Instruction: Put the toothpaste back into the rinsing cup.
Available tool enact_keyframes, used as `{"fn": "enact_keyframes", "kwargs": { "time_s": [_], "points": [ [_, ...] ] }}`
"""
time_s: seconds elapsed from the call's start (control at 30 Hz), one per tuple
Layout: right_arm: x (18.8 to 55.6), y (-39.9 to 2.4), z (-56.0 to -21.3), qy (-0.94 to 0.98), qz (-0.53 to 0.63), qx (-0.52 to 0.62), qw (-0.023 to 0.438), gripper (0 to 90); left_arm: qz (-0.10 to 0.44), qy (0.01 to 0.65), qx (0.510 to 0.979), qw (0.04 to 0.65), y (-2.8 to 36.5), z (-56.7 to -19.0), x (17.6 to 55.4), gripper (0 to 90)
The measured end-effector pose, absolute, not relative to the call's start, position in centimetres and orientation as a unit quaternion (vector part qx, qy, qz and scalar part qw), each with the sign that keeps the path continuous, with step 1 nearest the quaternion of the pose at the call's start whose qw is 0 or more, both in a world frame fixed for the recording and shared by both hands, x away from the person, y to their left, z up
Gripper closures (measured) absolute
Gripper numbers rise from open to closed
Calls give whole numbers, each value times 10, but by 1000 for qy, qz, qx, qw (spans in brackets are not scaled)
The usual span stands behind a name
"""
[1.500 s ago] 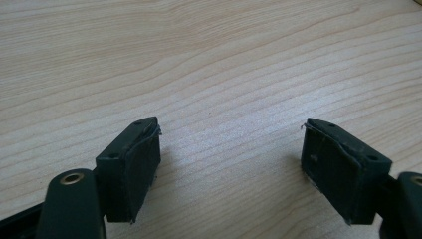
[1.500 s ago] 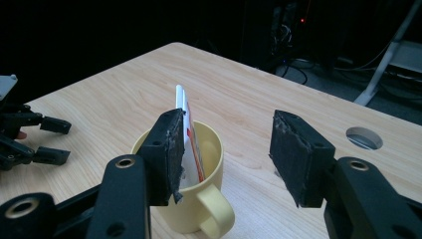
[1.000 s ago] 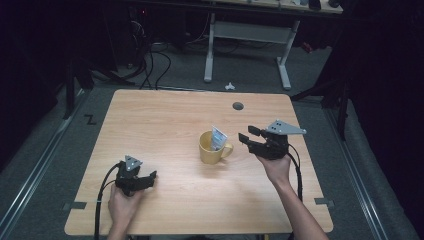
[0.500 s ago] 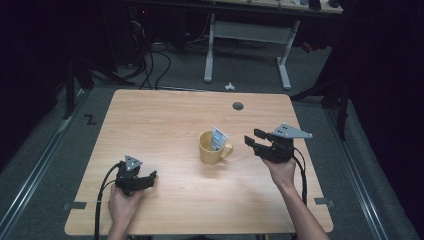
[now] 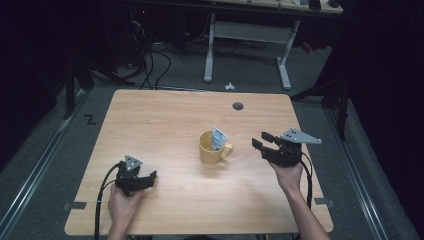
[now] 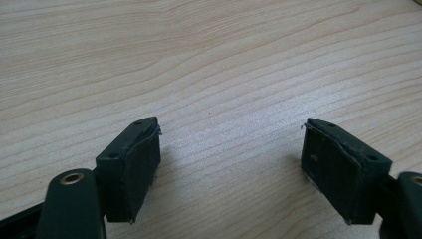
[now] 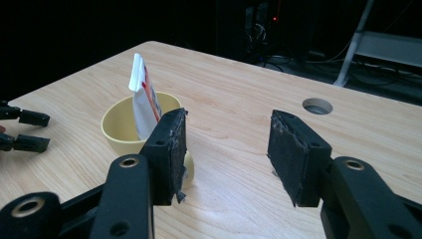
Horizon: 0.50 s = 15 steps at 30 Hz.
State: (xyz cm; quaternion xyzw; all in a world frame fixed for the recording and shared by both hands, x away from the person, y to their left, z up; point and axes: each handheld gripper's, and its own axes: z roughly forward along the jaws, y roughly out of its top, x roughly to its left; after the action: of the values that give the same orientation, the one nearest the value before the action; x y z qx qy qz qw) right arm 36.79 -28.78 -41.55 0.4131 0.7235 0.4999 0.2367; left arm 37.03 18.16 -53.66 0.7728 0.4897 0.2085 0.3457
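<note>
One wooden table [image 5: 165,115], dark room.

light: bright on table [image 5: 165,120] | surroundings: dark | shadows: soft | focus: slightly soft

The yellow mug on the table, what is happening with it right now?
A person holds a gripper in each hand at a wooden table. The yellow mug stands near the middle with a small white tube upright inside it. The right gripper hovers just beside the mug's handle, fingers open and empty, pointing toward it. The left gripper rests near the table's front edge, also open, holding nothing.
</note>
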Motion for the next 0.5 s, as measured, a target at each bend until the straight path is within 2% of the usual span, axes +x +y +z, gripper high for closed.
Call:
{"fn": "enact_keyframes", "kwargs": {
  "time_s": [0.5],
  "points": [
    [356, -309, -425, 708, 502, 435, 239, 495, 208, 489, 773, 345, 182, -537, 370, 236]
  ]
}}
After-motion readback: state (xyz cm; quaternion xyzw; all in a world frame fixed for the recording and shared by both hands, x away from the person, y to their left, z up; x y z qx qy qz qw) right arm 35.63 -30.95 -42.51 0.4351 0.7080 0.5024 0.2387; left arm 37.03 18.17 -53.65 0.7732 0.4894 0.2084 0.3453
